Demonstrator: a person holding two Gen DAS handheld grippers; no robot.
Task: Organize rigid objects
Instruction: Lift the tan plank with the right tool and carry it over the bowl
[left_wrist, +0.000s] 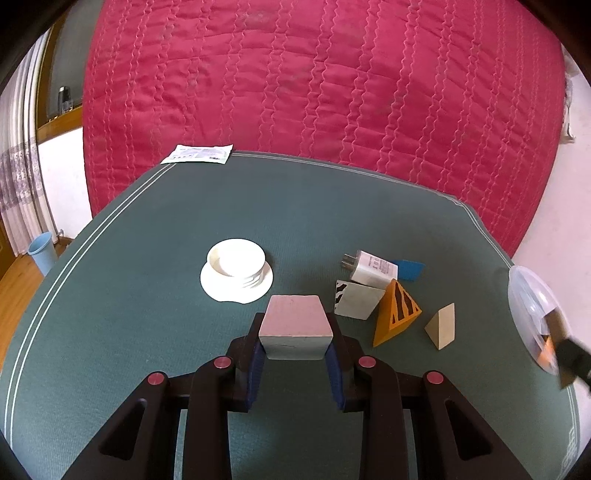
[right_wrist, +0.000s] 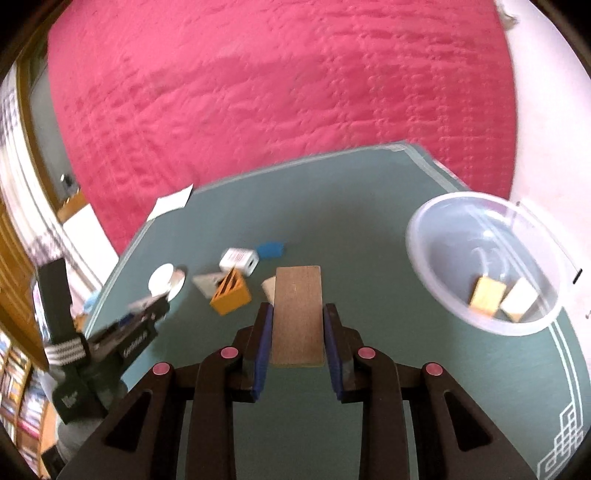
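The right gripper (right_wrist: 297, 325) is being held closed on a flat brown wooden block (right_wrist: 297, 314), which is being carried clear of the green table (right_wrist: 369, 369); the block's long axis is being kept in line with the fingers. The clear plastic bowl (right_wrist: 436, 236) is lying ahead and to the right of this gripper, near the table's right edge, with a yellow block (right_wrist: 487, 295) and a pale block (right_wrist: 519, 299) already resting inside it. The coming move is judged to be a swing to the right, so that the block is brought over the rim. The right gripper is the nearer of the two to the bowl.

The left gripper (left_wrist: 295, 334) is being held closed on a pink-topped cube (left_wrist: 293, 325), well apart from the bowl. Other pieces are being left on the table: a white charger (left_wrist: 371, 267), a blue card (left_wrist: 408, 269), an orange striped pyramid (left_wrist: 397, 314), a grey block (left_wrist: 360, 299), a pale wedge (left_wrist: 441, 325) and a white round lid (left_wrist: 236, 269).
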